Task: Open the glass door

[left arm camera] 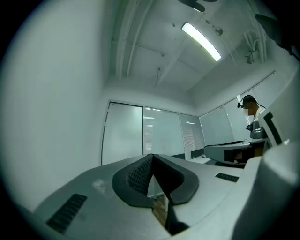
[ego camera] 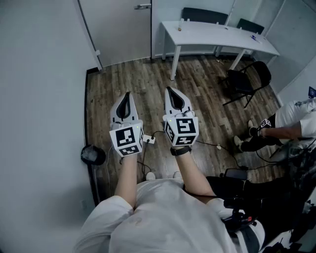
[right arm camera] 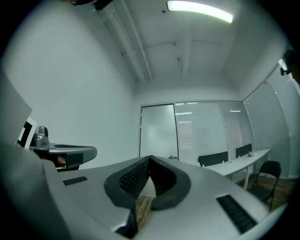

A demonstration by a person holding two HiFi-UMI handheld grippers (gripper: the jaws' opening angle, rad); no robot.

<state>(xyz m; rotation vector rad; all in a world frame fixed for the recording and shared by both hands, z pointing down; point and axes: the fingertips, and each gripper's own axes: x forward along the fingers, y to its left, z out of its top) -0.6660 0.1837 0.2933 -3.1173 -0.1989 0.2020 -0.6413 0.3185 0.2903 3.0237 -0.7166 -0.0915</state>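
Nearest me, the person stands with both forearms held out, the 2 tools side by side above the wood floor. The left gripper has its jaws pressed together on nothing, and its own view shows the dark pads meeting in a seam. The right gripper is the same, closed up and empty. I take this as a carrying posture: there is nothing within reach to grip, so the jaws are kept narrow. Both point roughly level toward the far wall, as if the person is lining up on the door.

By the feet a white power strip and its cable lie on the boards, probably worth stepping round.

Further off to the right stands a white table with a pulled-out black chair beside it. Another person's legs show at the room's edge.

Farthest away is the glass door, which looks closed and is well apart from both grippers. Its metal handle is on the right edge. To my eye the task has not begun. The person has to walk up first, then part 1 gripper's jaws to take that handle.
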